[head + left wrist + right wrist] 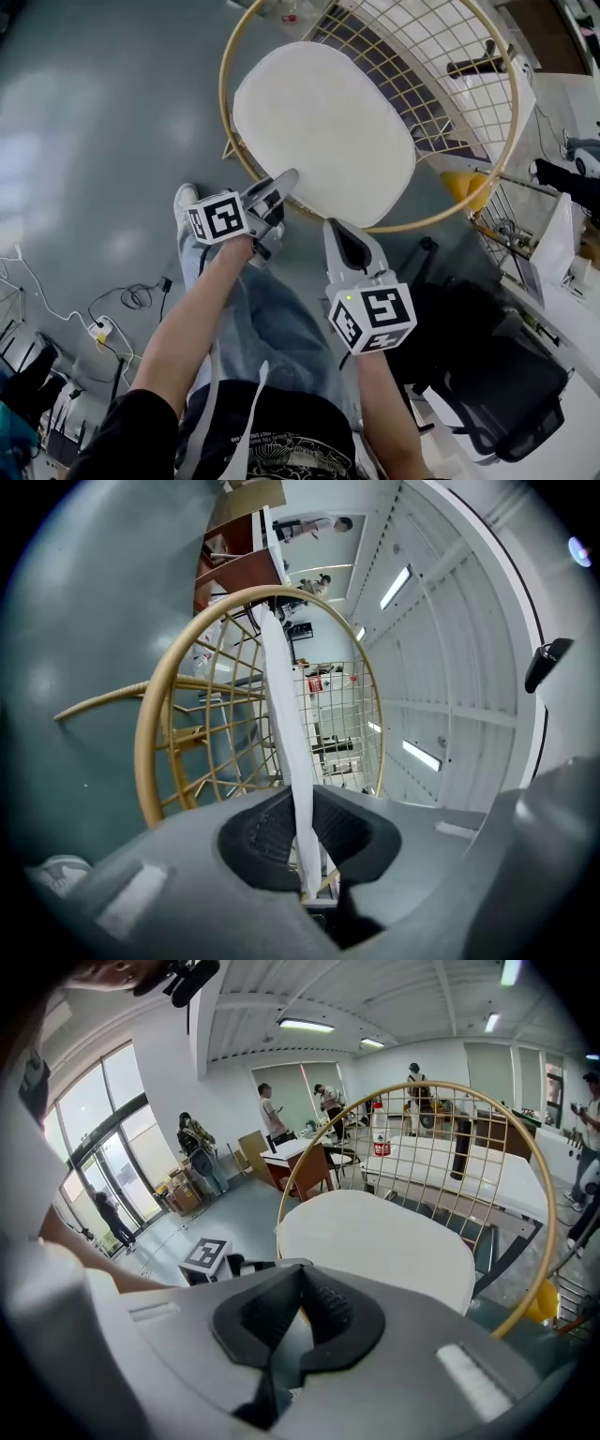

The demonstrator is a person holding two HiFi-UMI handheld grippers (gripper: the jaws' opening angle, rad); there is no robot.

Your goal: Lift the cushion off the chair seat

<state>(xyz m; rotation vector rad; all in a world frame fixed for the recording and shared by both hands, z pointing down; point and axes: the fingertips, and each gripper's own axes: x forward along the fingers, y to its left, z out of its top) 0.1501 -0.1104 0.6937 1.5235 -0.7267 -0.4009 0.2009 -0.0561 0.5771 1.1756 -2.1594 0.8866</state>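
White cushion, upper centre of frame: your left tongs grip its lower-left edge; your right tongs, closed and empty, sit just below it.

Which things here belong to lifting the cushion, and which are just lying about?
In the job:
white cushion
round gold-framed chair
left gripper, clamped on the cushion's edge
right gripper, shut on nothing

Lying about:
black office chair
power strip with cables on the floor
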